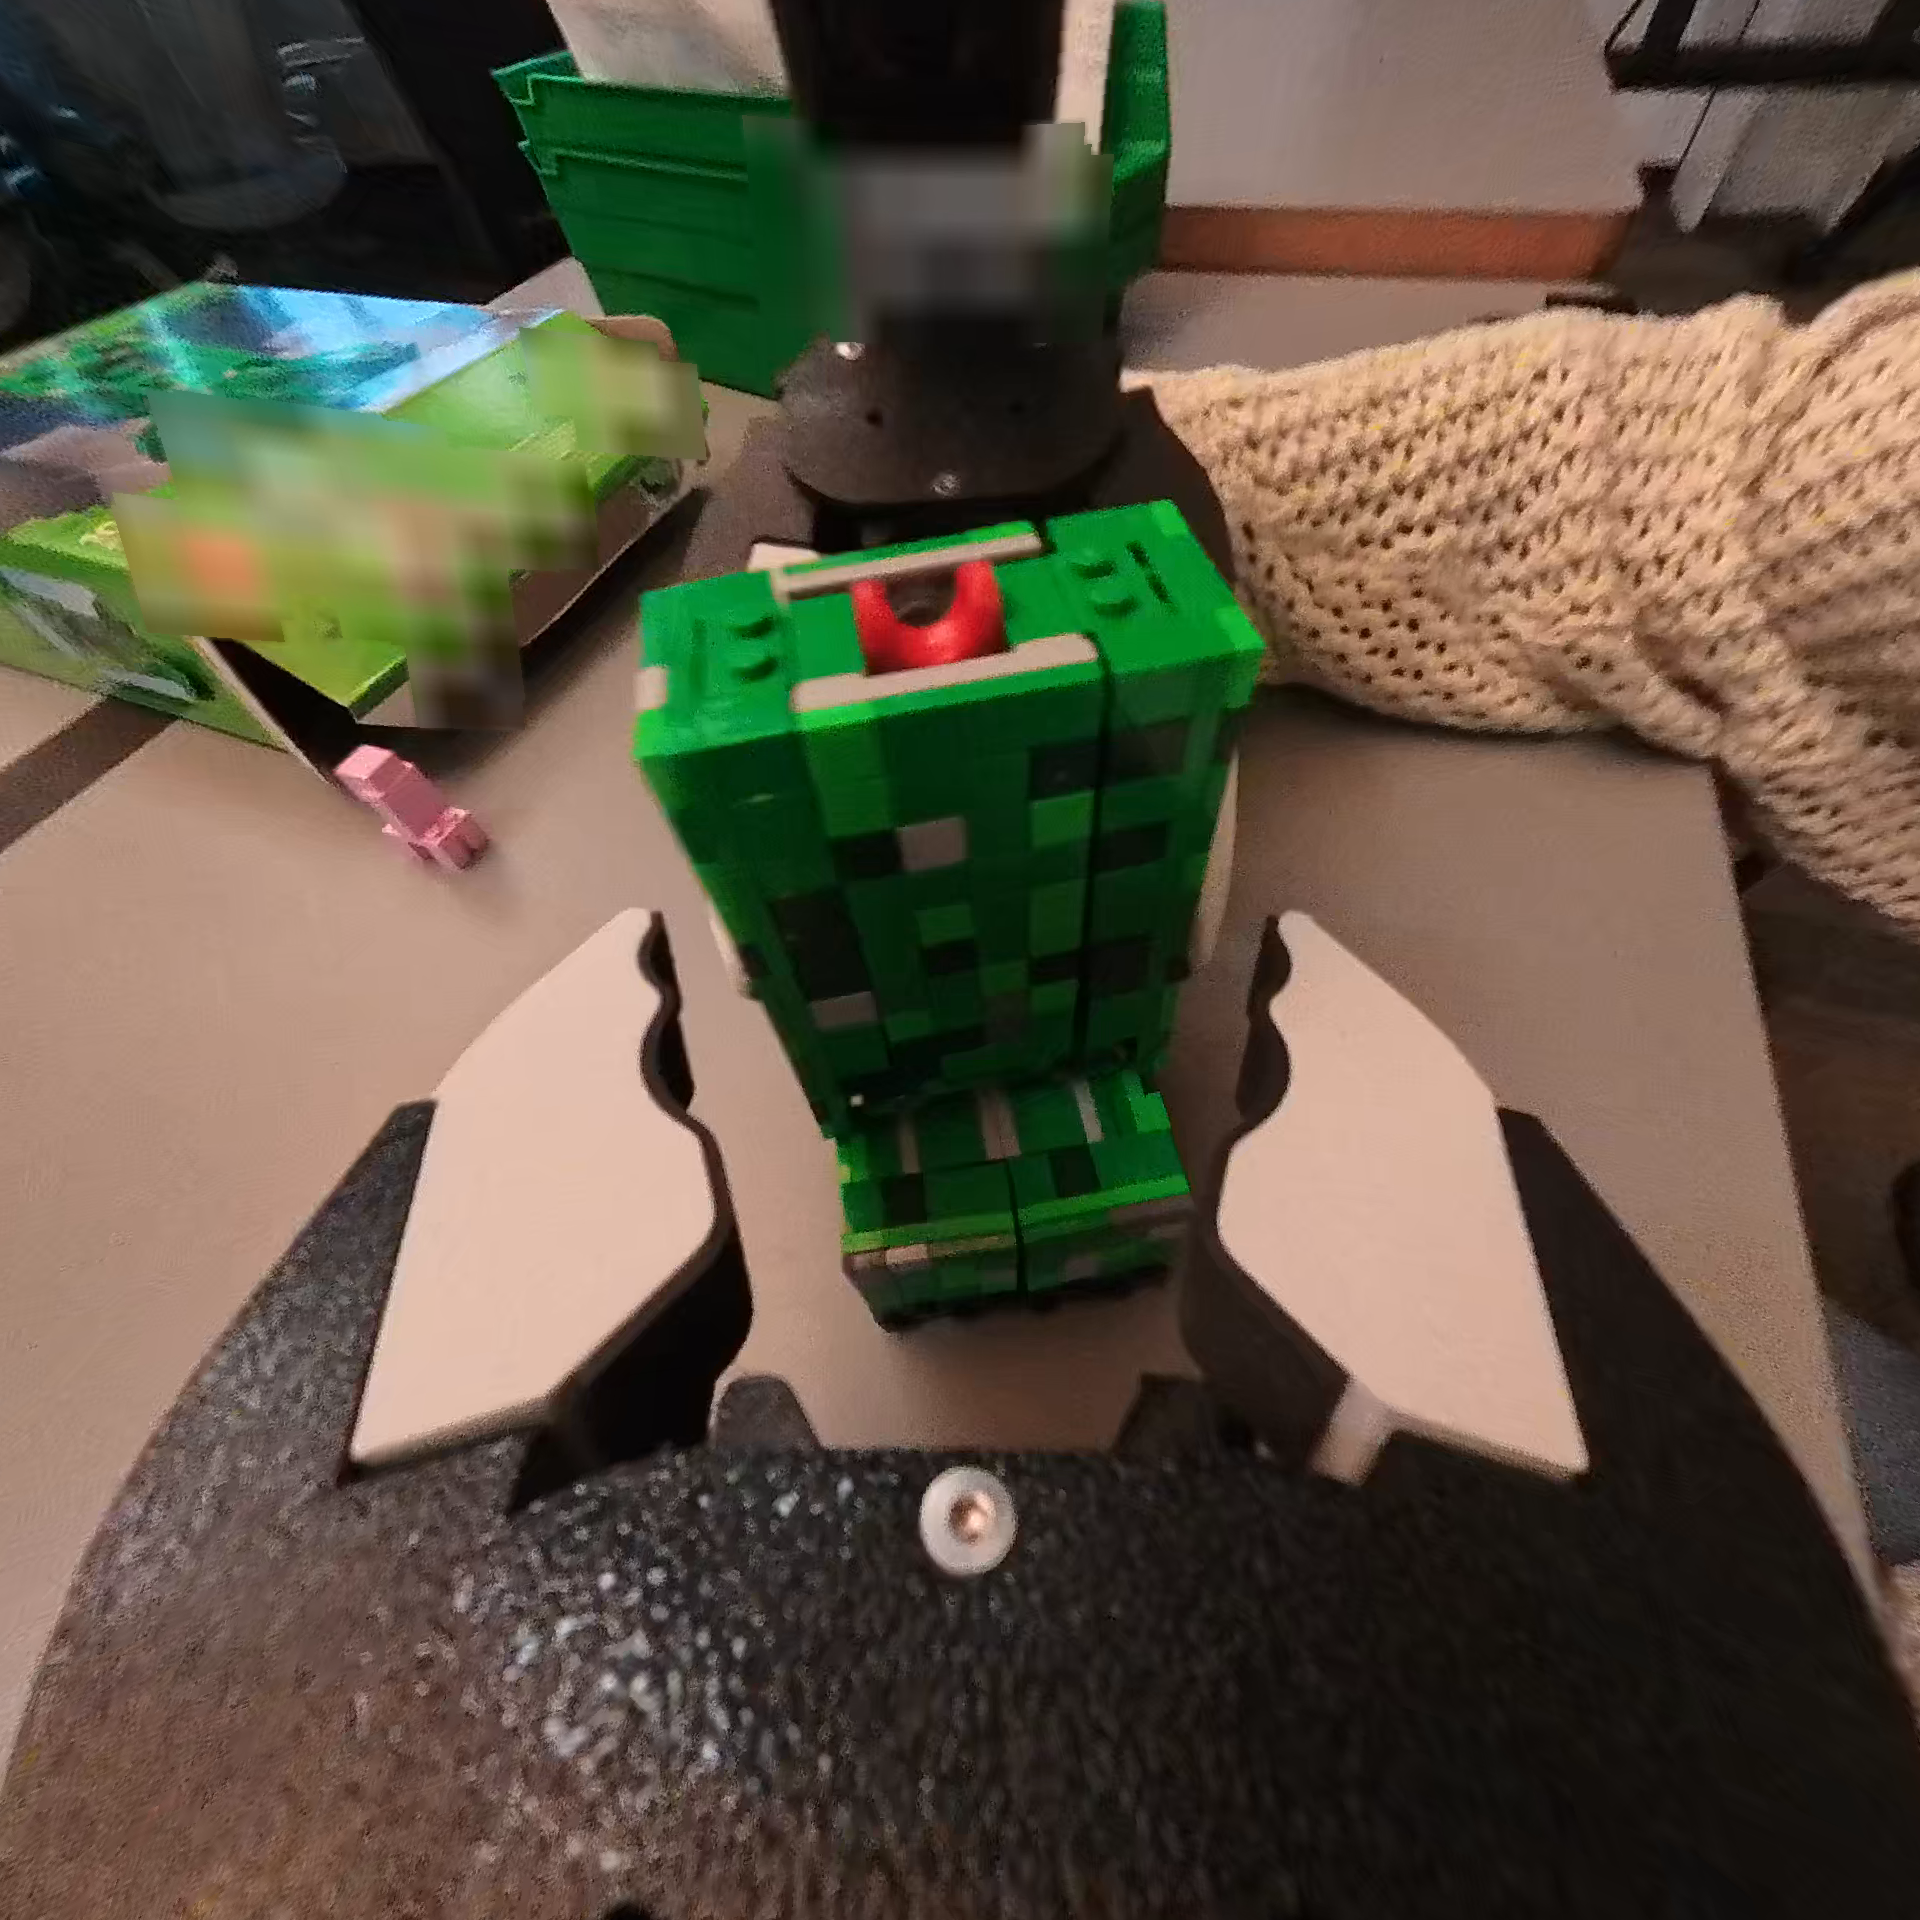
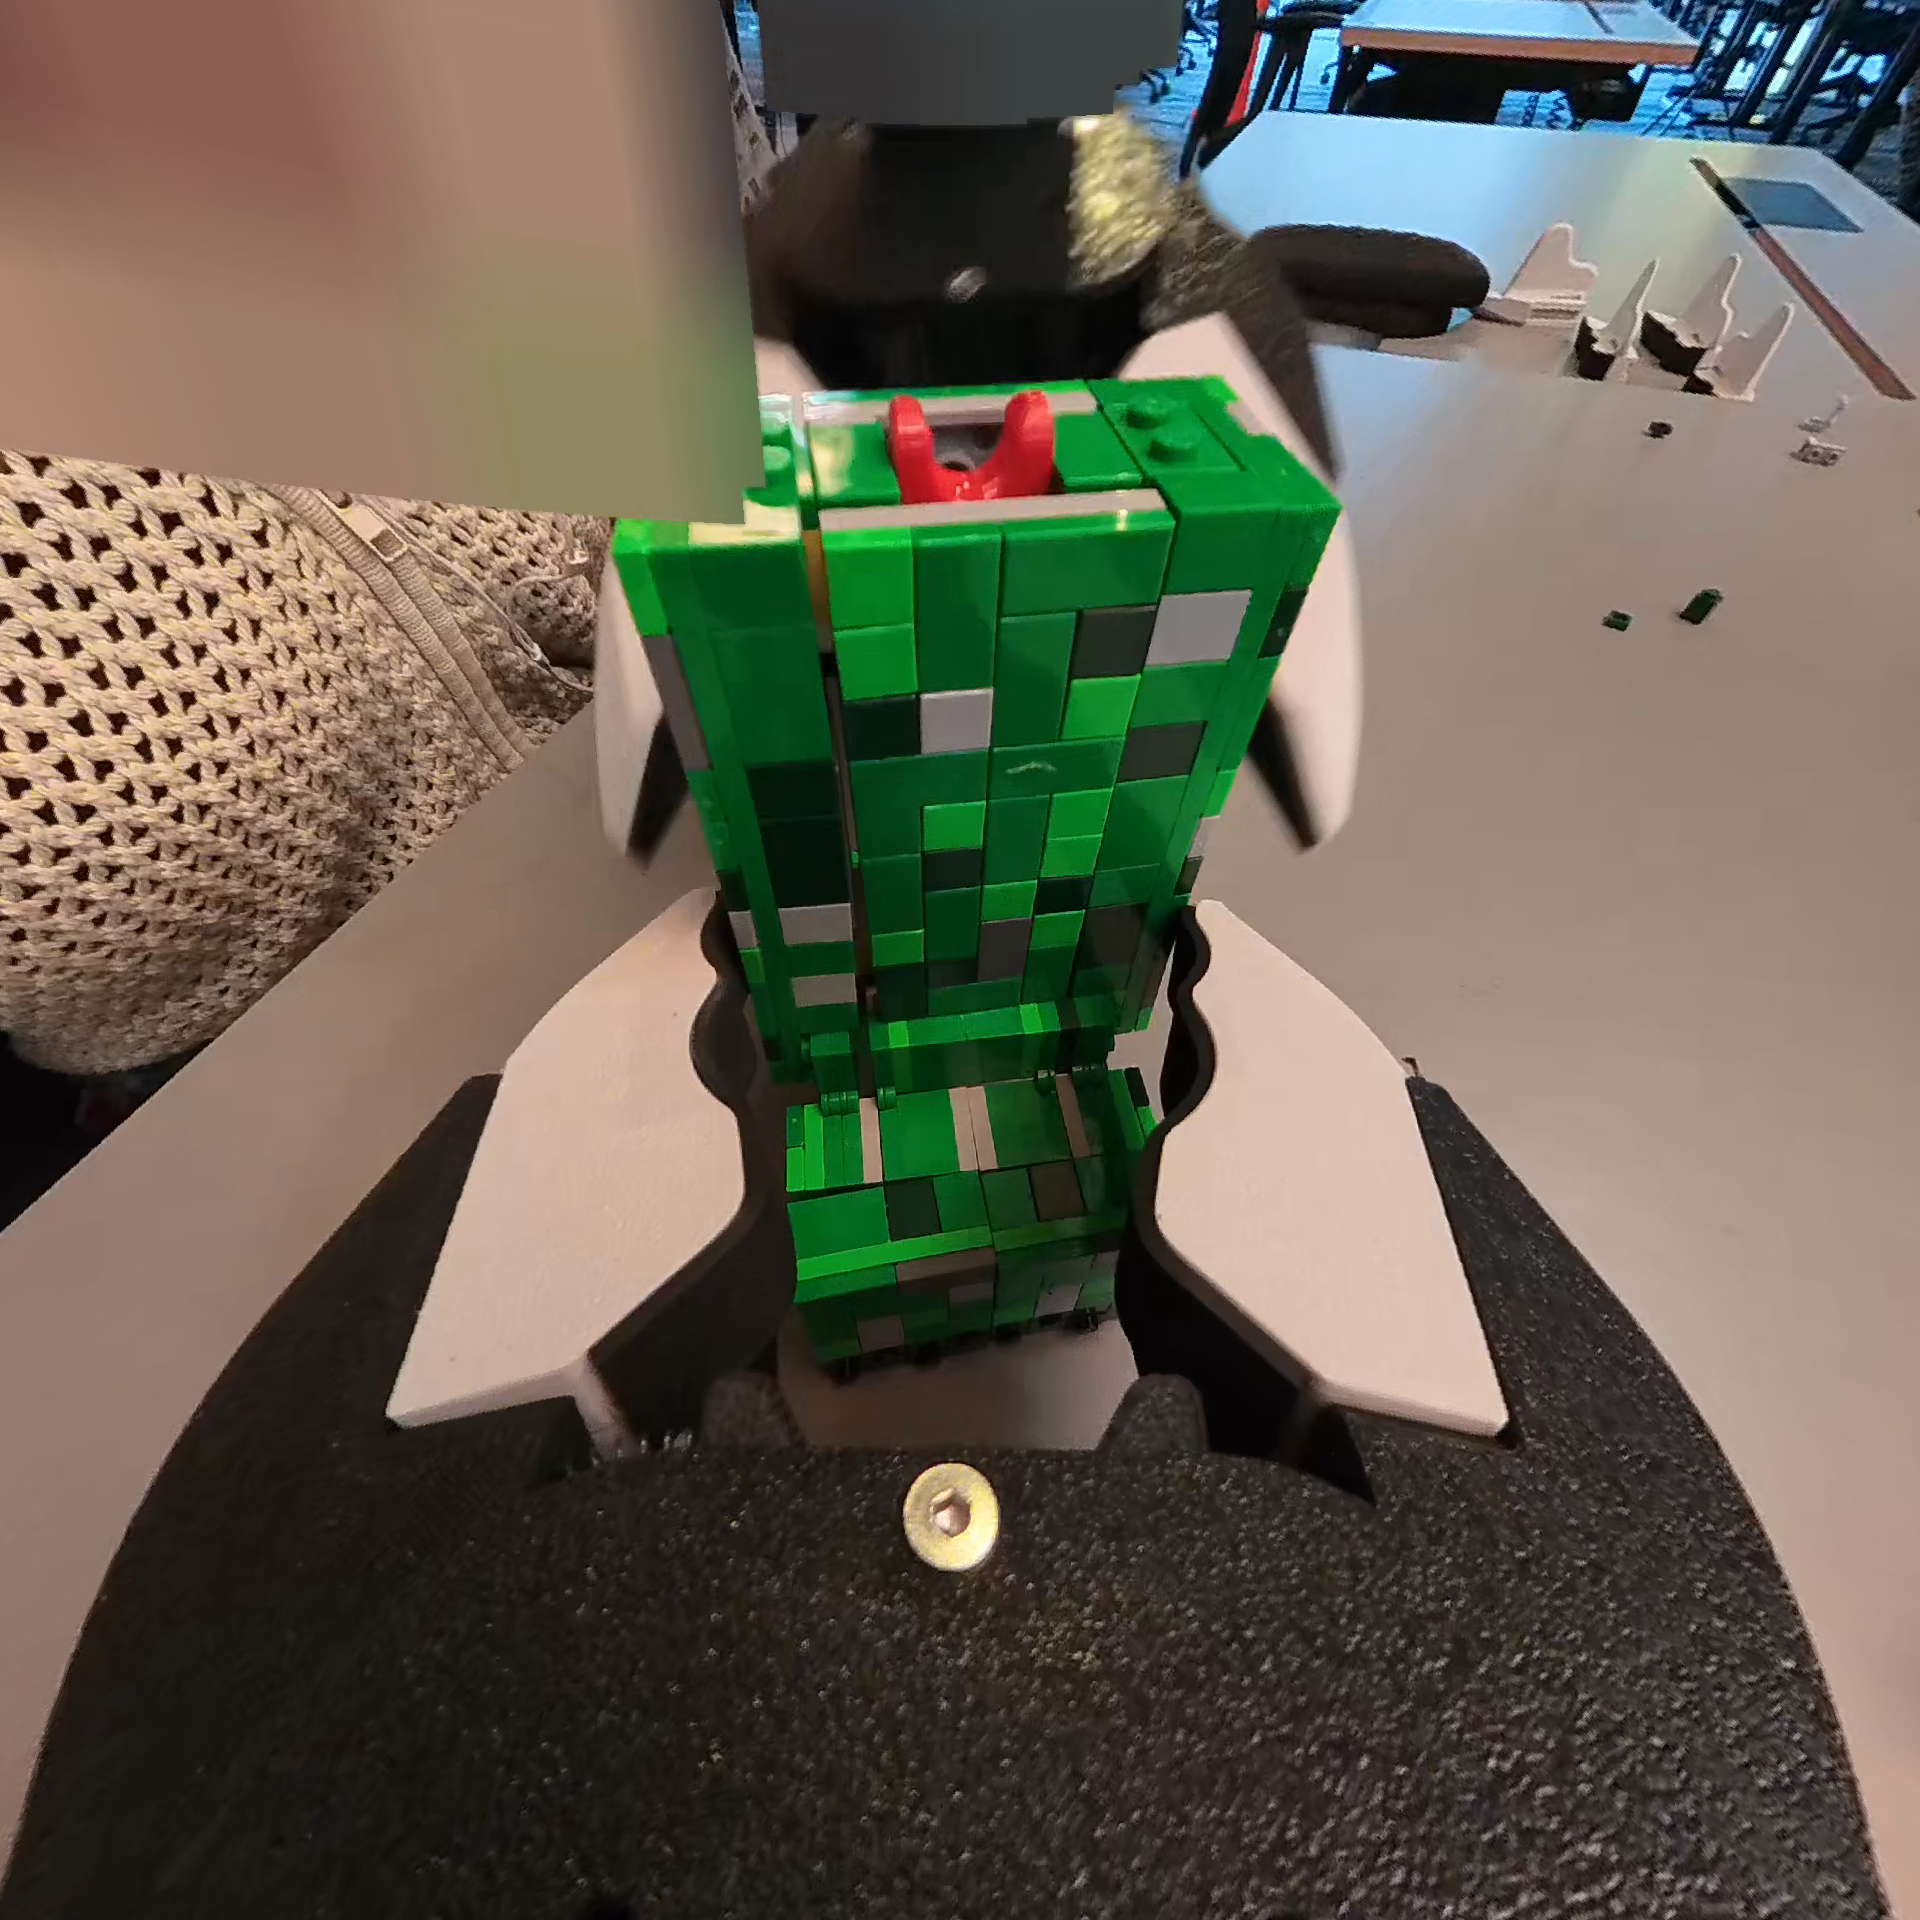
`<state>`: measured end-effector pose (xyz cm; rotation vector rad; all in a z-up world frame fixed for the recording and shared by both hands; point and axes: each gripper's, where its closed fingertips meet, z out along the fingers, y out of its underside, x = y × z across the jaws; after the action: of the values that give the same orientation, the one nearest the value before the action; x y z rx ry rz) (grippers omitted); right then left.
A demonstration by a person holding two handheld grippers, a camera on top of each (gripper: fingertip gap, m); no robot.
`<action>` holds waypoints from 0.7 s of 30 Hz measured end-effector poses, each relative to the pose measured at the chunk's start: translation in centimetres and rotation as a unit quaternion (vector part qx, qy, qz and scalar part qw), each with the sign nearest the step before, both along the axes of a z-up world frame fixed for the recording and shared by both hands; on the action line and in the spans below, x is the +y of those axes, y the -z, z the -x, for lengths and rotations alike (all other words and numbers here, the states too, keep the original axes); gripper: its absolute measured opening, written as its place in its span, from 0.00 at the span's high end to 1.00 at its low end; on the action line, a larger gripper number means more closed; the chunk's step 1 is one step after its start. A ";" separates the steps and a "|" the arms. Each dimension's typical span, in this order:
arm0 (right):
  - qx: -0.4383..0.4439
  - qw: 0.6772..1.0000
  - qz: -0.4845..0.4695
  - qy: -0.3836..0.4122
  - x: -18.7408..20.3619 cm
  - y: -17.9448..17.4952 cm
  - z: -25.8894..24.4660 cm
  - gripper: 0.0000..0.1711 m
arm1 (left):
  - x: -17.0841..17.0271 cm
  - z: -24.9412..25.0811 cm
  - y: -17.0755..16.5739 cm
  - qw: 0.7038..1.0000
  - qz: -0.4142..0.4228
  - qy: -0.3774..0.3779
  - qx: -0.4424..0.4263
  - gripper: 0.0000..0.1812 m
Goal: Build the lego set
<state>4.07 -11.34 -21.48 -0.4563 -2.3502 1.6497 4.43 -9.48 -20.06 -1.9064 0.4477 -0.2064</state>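
Left wrist view, left to right. The set's box [image 1: 312, 343] lies at the far left on the grey table [image 1: 208, 1039], with a small pink piece [image 1: 421, 808] just in front of it. In the centre the green lego figure [image 1: 966, 852] stands upright on its feet. A red clip [image 1: 923, 629] sits in the opening at its top. Behind it a green built panel [image 1: 665, 229] stands upright. A knitted sleeve [image 1: 1507, 540] lies to the right.

My left gripper [image 1: 966, 925] is released. Its fingers [image 1: 561, 1195] are spread on either side of the figure, and table shows in the gaps.

Right wrist view, left to right. The sleeve is at the left and the figure is in the centre. My right gripper [image 2: 956, 909] is clenched on the figure's lower body and legs, with both dark pads [image 2: 727, 1049] touching its sides. The left gripper is blurred beyond it and flanks the upper body. Two small green pieces [image 2: 1704, 605] lie well apart on the table at the right.
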 end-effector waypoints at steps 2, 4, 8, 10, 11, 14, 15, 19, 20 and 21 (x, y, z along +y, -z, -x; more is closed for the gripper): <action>0.001 1.000 -0.001 0.002 0.0 0.0 0.0 0.55 | 0.3 -0.3 0.4 0.999 -0.009 -0.004 0.038 0.48; 0.003 1.000 -0.003 0.006 0.0 0.0 0.0 0.55 | 0.6 -0.3 0.2 0.998 -0.026 -0.011 0.063 0.48; 0.003 1.000 -0.003 0.011 0.1 0.0 0.0 0.55 | 0.7 -0.4 -0.9 0.999 -0.045 -0.010 0.012 0.47; 0.003 1.000 -0.002 0.011 0.1 0.0 0.0 0.55 | 0.7 -0.3 -0.9 0.999 -0.038 -0.006 0.011 0.53; 0.004 1.000 -0.003 0.010 0.0 0.0 0.0 0.55 | 0.7 -0.4 -0.9 0.999 -0.041 -0.004 0.014 0.54; 0.004 1.000 -0.010 0.008 0.0 0.1 -0.1 0.55 | 0.7 -0.5 -1.0 0.999 -0.042 0.000 0.005 0.56; 0.005 1.000 -0.011 0.008 0.0 0.1 -0.1 0.55 | 0.7 -0.5 -1.0 0.999 -0.041 0.000 0.001 0.56; 0.003 1.000 -0.007 0.009 0.1 0.1 -0.1 0.55 | 0.7 -0.5 -1.0 0.999 -0.039 0.000 -0.007 0.57; 0.004 1.000 -0.005 0.010 0.1 0.1 -0.1 0.55 | 0.7 -0.5 -1.0 0.999 -0.040 0.001 -0.009 0.57; 0.001 1.000 -0.001 0.011 0.1 0.0 -0.1 0.55 | 0.7 -0.5 -1.0 0.999 -0.042 0.002 -0.009 0.57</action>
<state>4.12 -11.28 -21.51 -0.4773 -2.3370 1.6379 4.94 -8.75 -19.08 -1.8211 0.4420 -0.2046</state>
